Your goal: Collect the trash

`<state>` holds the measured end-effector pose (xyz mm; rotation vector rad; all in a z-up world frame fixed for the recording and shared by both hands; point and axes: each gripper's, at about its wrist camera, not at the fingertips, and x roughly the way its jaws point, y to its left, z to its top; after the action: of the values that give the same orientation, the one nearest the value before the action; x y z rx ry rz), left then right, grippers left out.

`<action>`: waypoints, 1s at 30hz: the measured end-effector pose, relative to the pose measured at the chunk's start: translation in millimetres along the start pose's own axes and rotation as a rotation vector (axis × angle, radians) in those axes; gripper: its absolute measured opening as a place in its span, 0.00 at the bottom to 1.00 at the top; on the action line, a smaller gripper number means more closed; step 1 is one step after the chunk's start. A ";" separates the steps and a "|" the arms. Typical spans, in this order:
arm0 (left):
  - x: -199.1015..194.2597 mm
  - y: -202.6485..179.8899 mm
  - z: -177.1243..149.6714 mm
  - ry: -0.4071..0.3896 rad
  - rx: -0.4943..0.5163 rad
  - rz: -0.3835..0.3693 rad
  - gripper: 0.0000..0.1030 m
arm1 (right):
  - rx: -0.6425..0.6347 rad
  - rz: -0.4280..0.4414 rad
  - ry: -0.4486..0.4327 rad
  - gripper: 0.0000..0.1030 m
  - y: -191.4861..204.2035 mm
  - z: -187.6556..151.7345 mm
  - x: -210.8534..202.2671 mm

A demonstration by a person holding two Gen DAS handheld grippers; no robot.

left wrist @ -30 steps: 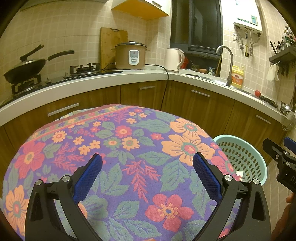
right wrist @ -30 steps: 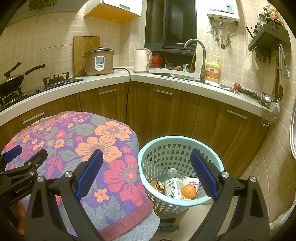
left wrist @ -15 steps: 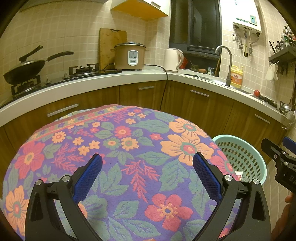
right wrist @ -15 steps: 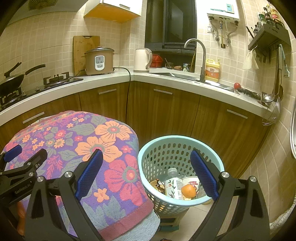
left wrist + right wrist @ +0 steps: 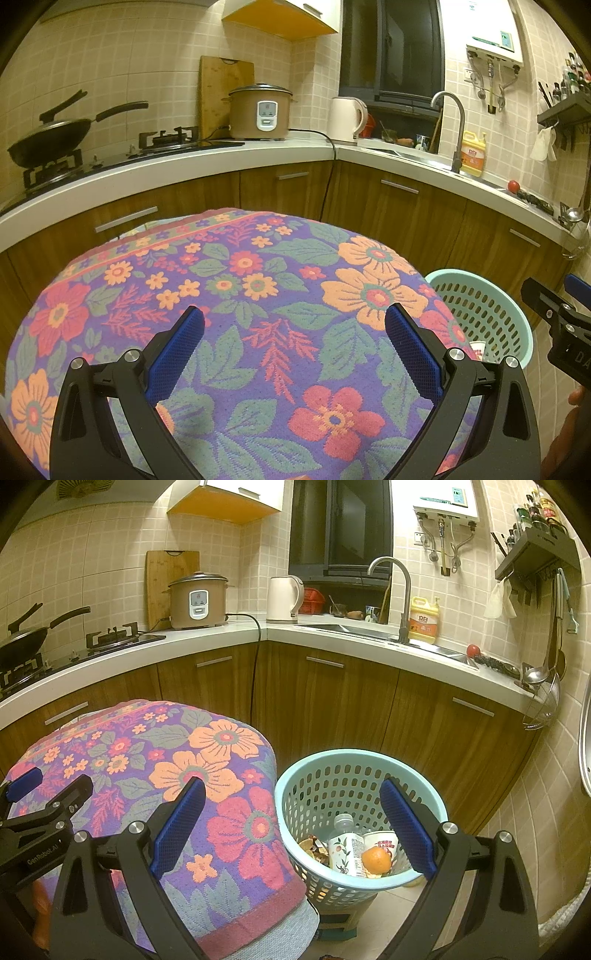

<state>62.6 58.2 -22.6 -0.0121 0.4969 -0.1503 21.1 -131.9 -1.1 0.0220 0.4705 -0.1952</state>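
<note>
A teal perforated basket point(image 5: 424, 782) stands on the floor right of the table; it also shows in the left wrist view as the basket point(image 5: 480, 306). Inside lie a plastic bottle point(image 5: 345, 843), a paper cup point(image 5: 382, 842), an orange point(image 5: 376, 860) and peels point(image 5: 314, 847). My right gripper point(image 5: 291, 827) is open above the basket's left rim, nothing between its fingers. My left gripper point(image 5: 293, 350) is open over the floral tablecloth point(image 5: 240, 295), holding nothing. The right gripper's fingers point(image 5: 554, 310) show at the left view's right edge.
The floral cloth covers a round table point(image 5: 129, 760) with nothing on it. Behind runs an L-shaped counter point(image 5: 332, 638) with wok point(image 5: 48, 138), rice cooker point(image 5: 260, 112), kettle point(image 5: 347, 118), sink tap point(image 5: 400, 590) and detergent bottle point(image 5: 424, 622). Wooden cabinets point(image 5: 332, 709) stand close behind the basket.
</note>
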 end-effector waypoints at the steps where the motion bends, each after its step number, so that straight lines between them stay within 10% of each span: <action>1: 0.1 0.0 0.7 -0.001 0.002 0.001 0.92 | 0.000 0.000 0.000 0.88 0.1 0.0 -0.1; 30: -2.3 -1.5 2.2 -0.008 0.014 -0.006 0.92 | 0.015 0.006 0.010 0.88 -1.4 -2.9 1.7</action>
<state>61.4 57.0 -19.5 -0.0009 0.4882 -0.1591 21.0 -133.4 -4.4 0.0393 0.4784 -0.1932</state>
